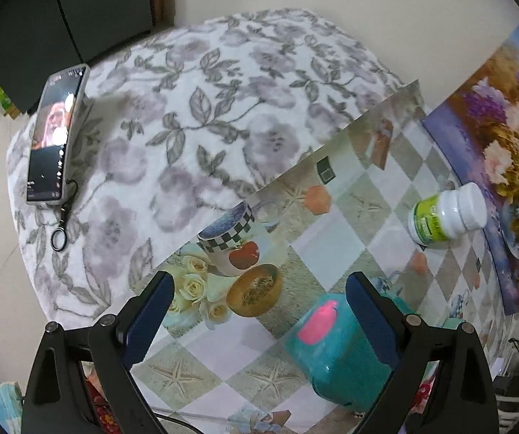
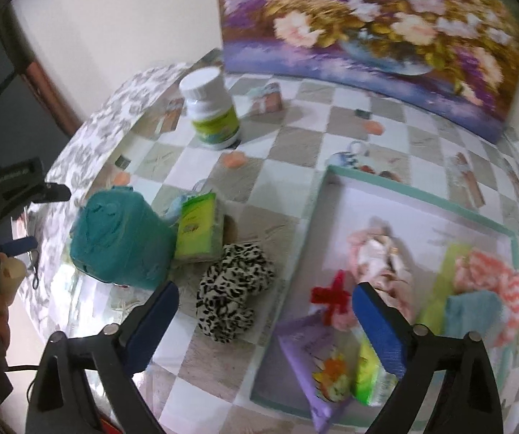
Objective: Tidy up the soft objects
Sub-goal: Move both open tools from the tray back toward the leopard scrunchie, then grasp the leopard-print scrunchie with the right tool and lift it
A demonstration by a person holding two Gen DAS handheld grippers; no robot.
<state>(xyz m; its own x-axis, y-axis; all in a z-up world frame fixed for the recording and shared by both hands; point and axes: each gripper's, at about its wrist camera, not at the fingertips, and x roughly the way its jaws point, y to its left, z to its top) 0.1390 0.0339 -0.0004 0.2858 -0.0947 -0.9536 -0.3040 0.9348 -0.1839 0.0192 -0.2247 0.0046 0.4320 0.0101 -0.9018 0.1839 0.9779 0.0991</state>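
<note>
The left gripper (image 1: 259,322) is held low over the counter (image 1: 331,238), pitched down and forward, its jaws spread wide with nothing between them. Just inside its right jaw, near the tip, sits the teal soft bundle (image 1: 335,347) with a pink patch on top; whether the pad touches it cannot be told. Its long axis runs from near the jaw tips back toward the camera. Ahead and to the right of the jaws stands a white pill bottle (image 1: 447,215), and beyond it a flower painting (image 1: 505,166) leans against the wall. Ahead to the left a phone (image 1: 55,137) lies on a floral blanket (image 1: 205,108).

The right gripper (image 2: 265,322) hovers above the counter (image 2: 295,144), tilted down, jaws likewise wide apart and empty. Between them, nearer the left jaw, lies a leopard-print scrunchie (image 2: 232,289), its length running away from the jaws and slightly rightward. Ahead left of it are the teal soft bundle (image 2: 122,238) and a green tissue pack (image 2: 198,228), touching each other. The right jaw hangs over a tray (image 2: 422,199) holding a red bow (image 2: 331,294), a pink cloth (image 2: 375,253), a coral zigzag cloth (image 2: 490,271), a teal cloth (image 2: 472,311) and a purple packet (image 2: 317,361). The pill bottle (image 2: 210,108) stands far ahead.
</note>
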